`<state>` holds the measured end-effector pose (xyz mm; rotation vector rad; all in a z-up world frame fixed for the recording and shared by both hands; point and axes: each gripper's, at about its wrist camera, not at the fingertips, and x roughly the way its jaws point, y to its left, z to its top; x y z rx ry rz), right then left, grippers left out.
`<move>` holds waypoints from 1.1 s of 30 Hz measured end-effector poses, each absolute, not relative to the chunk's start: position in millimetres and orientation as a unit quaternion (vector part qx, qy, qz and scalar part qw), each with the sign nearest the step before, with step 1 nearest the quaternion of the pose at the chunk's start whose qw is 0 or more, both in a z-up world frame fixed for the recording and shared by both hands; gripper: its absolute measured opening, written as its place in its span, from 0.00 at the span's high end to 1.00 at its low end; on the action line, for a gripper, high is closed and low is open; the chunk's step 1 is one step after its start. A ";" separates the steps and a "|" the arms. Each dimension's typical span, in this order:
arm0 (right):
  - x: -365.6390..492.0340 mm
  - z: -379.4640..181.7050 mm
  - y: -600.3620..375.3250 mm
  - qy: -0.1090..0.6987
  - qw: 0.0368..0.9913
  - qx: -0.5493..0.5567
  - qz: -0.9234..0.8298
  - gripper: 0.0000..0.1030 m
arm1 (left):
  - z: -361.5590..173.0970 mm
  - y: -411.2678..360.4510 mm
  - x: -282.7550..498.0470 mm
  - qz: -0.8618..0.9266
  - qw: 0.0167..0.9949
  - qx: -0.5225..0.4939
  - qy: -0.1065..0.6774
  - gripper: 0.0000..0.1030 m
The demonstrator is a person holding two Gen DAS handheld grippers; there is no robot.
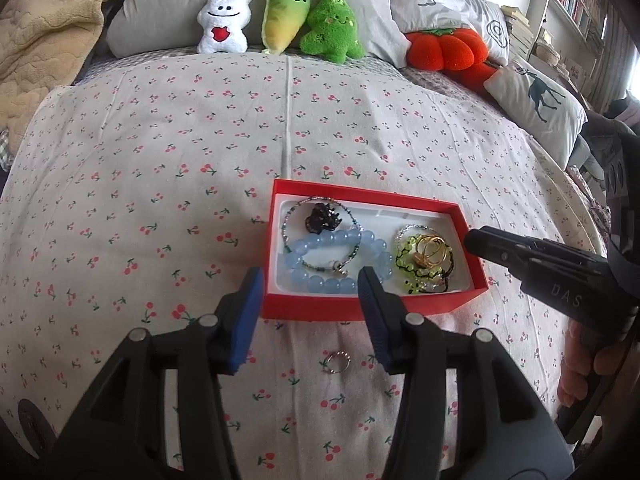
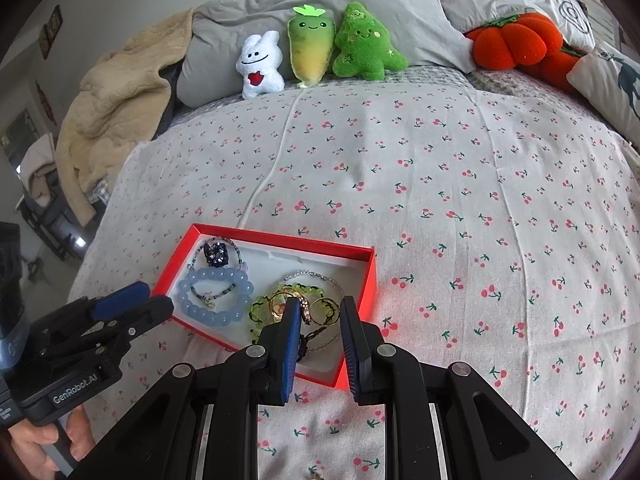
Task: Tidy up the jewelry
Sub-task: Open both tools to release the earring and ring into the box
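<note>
A red box [image 1: 352, 310] with a white liner lies on the bed and holds a blue bead bracelet [image 1: 336, 258], a dark sparkly piece [image 1: 320, 216], thin bead strands, a green bead bracelet [image 1: 412, 276] and gold rings [image 1: 430, 250]. A small silver ring [image 1: 336, 361] lies on the sheet in front of the box. My left gripper [image 1: 310, 316] is open and empty, over the box's near edge. My right gripper [image 2: 320, 344] is open and empty above the box's [image 2: 372, 276] right end, over the gold rings [image 2: 322, 312]. The blue bracelet [image 2: 216, 296] lies to its left.
The cherry-print sheet [image 1: 180, 152] covers the bed. Plush toys [image 1: 276, 20], grey pillows, an orange pumpkin cushion [image 1: 444, 50] and a deer pillow [image 1: 540, 108] line the far side. A beige blanket [image 1: 44, 40] lies at the far left.
</note>
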<state>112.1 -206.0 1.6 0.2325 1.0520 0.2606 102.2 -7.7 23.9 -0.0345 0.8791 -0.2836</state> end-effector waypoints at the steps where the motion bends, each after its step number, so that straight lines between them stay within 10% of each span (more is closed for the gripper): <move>1: 114.8 0.8 -202.5 0.500 0.850 0.110 0.125 0.80 | 24.1 -4.4 101.0 -0.131 0.895 -0.012 0.427 0.45; 27: 141.8 -8.5 -157.6 0.520 0.837 0.109 0.132 0.74 | -12.2 9.8 84.9 -0.116 0.845 0.046 0.519 0.31; 33: 122.1 4.3 -165.8 0.502 0.848 0.113 0.127 0.38 | -13.1 9.8 78.9 -0.115 0.844 0.054 0.520 0.30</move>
